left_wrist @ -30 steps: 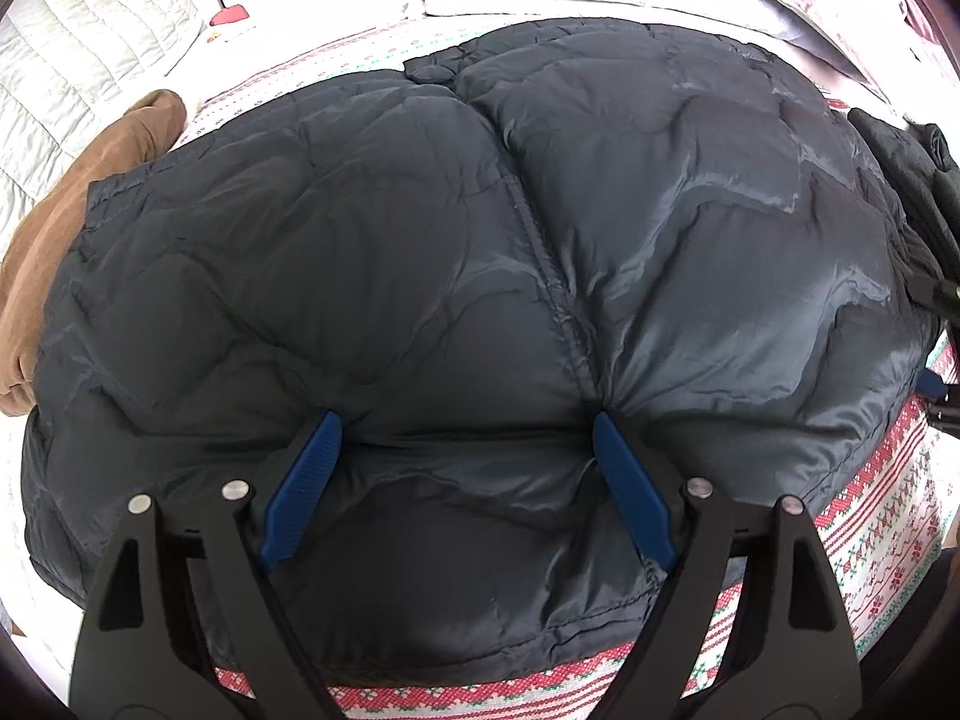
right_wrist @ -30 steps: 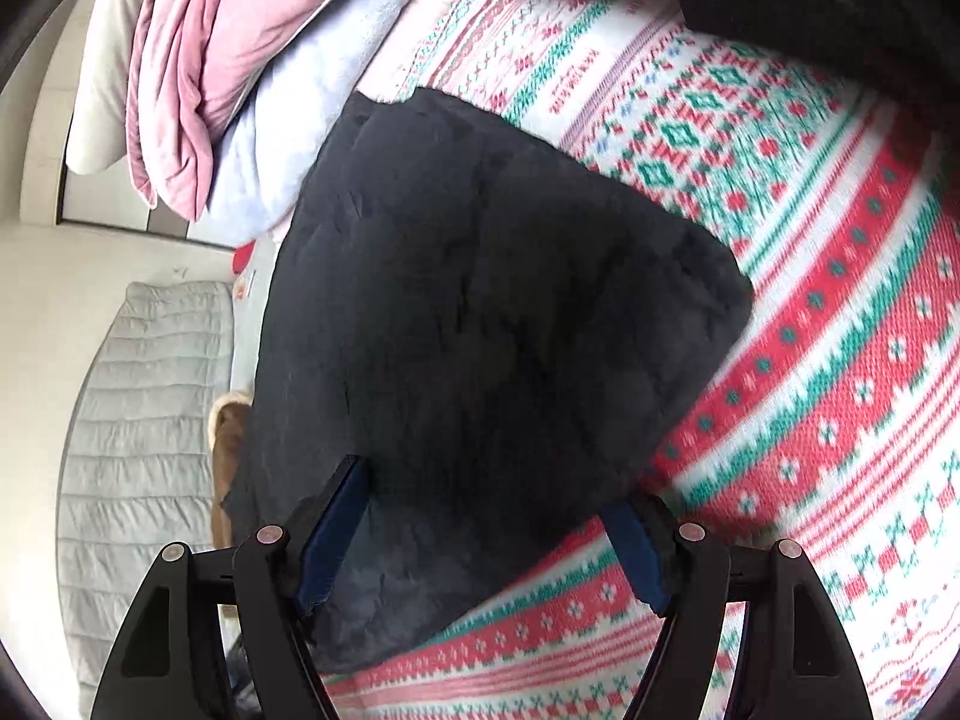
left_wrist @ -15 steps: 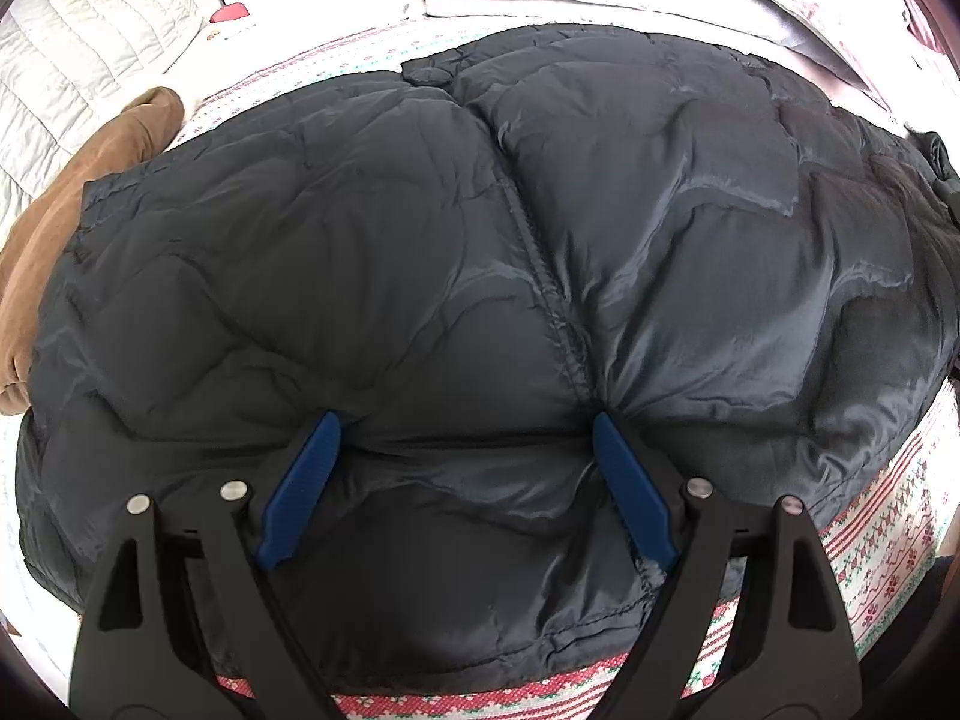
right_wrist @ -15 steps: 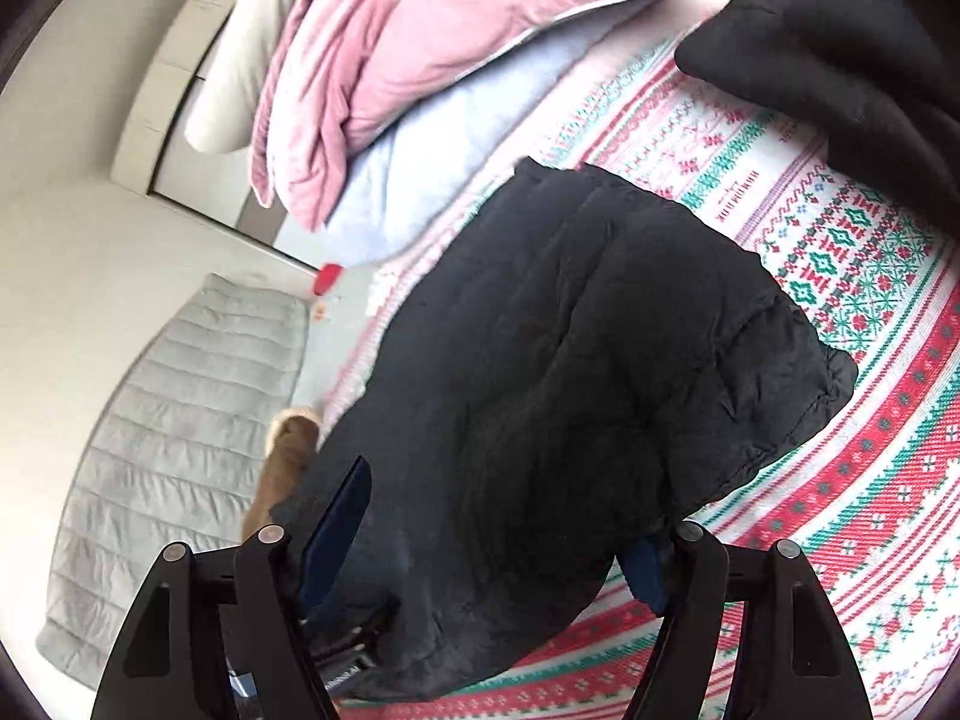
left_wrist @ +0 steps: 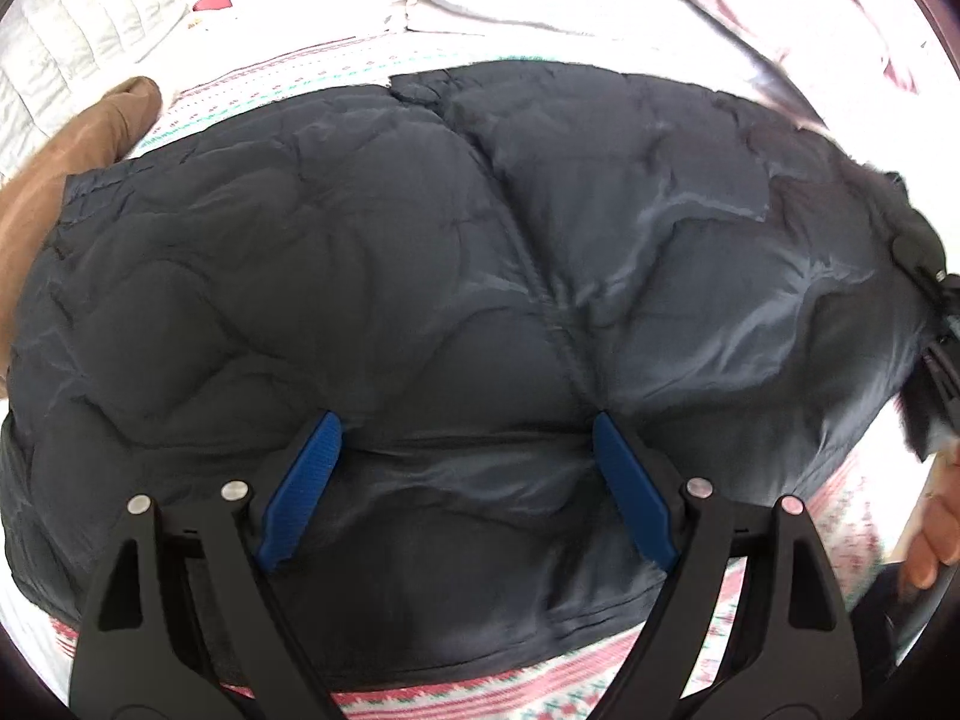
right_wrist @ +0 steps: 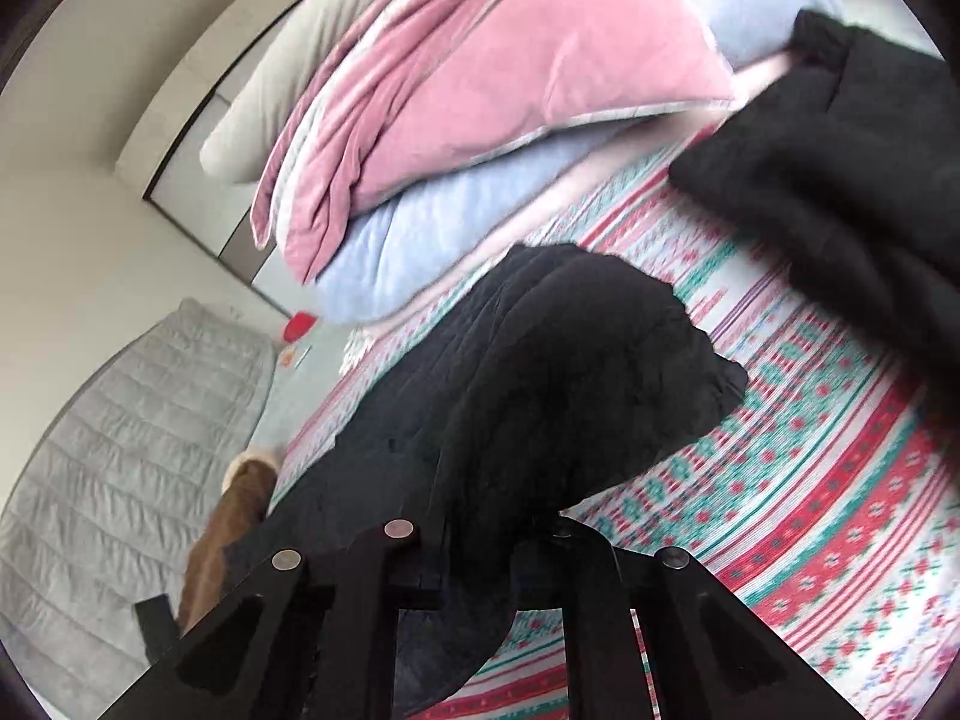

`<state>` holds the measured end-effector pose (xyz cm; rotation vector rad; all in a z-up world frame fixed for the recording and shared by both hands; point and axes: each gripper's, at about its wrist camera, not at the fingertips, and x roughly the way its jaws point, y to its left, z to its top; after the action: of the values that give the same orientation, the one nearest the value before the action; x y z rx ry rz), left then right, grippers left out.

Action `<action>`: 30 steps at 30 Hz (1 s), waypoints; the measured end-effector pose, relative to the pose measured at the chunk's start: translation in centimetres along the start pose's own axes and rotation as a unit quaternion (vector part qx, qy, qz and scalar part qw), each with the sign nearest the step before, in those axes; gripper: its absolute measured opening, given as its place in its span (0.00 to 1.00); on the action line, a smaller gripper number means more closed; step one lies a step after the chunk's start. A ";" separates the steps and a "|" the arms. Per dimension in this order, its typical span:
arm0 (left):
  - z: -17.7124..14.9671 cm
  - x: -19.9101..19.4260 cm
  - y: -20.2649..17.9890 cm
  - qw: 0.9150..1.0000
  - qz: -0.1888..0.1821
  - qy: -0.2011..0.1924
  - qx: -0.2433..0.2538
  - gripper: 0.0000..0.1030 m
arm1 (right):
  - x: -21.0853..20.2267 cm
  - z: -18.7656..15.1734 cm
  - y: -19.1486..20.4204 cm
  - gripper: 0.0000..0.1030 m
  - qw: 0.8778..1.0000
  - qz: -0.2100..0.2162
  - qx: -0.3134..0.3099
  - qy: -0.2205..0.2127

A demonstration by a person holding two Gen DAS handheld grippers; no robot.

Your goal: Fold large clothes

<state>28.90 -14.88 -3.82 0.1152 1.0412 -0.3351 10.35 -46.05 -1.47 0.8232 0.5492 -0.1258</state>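
A dark quilted puffer jacket [left_wrist: 420,276] lies spread on the patterned bed cover and fills the left wrist view. My left gripper [left_wrist: 465,450] is open, its blue pads [left_wrist: 300,486] resting on the jacket's near part, not pinching it. My right gripper [right_wrist: 480,516] is shut on the jacket's edge [right_wrist: 540,396] and holds it lifted off the bed; its fingertips are hidden in the dark fabric. The right gripper also shows at the right edge of the left wrist view [left_wrist: 927,300], at the jacket's right side.
The bed cover [right_wrist: 840,480] has a red, green and white pattern. Pink and pale blue bedding [right_wrist: 510,120] is piled at the head. Another black garment [right_wrist: 840,150] lies at the right. A brown garment [left_wrist: 66,144] lies at the left. A grey quilted mat [right_wrist: 120,450] lies on the floor.
My right gripper has closed on the jacket's edge and risen, tilting its view up toward the bedding. The jacket's right side has been pulled up and inward. The left gripper stayed put.
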 end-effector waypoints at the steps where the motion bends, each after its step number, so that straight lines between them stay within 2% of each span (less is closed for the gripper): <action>1: -0.1 -0.6 0.2 1.000 -0.008 -0.005 -0.004 0.83 | -0.6 0.3 -0.2 0.10 1.000 -0.006 0.001 -0.012; 5: -0.4 -2.1 0.7 1.000 -0.018 -0.017 -0.005 0.83 | -3.3 1.6 -2.1 0.10 0.996 -0.055 0.015 -0.066; 8: -0.5 -2.6 1.3 1.000 -0.023 -0.014 -0.008 0.83 | -4.2 2.3 -3.5 0.10 0.994 -0.079 0.029 -0.070; 12: 0.0 -2.8 3.4 1.000 -0.010 -0.005 -0.029 0.83 | -4.5 2.4 -3.0 0.10 0.994 -0.081 0.004 -0.073; 16: 0.5 -4.3 8.1 0.996 -0.009 -0.017 -0.089 0.83 | -4.6 2.5 -1.6 0.10 0.992 -0.083 -0.030 -0.085; 20: -0.3 -6.5 13.3 0.987 -0.002 -0.042 -0.158 0.83 | -4.6 2.5 -0.9 0.10 0.992 -0.079 -0.049 -0.087; 23: -1.6 -6.9 15.7 0.980 -0.003 -0.038 -0.194 0.83 | -4.7 2.6 -0.3 0.10 0.992 -0.065 -0.059 -0.090; 25: -2.6 -7.0 16.3 0.980 -0.004 -0.034 -0.196 0.83 | -4.9 2.6 0.2 0.10 0.992 -0.057 -0.066 -0.093; 30: -3.6 -6.8 16.4 0.986 -0.007 -0.027 -0.166 0.83 | -5.0 2.2 0.5 0.10 0.992 -0.054 -0.064 -0.095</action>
<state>28.15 2.96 -0.86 -0.2001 1.0310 -0.1717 7.15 -47.80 2.63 0.6477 0.4176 -0.2637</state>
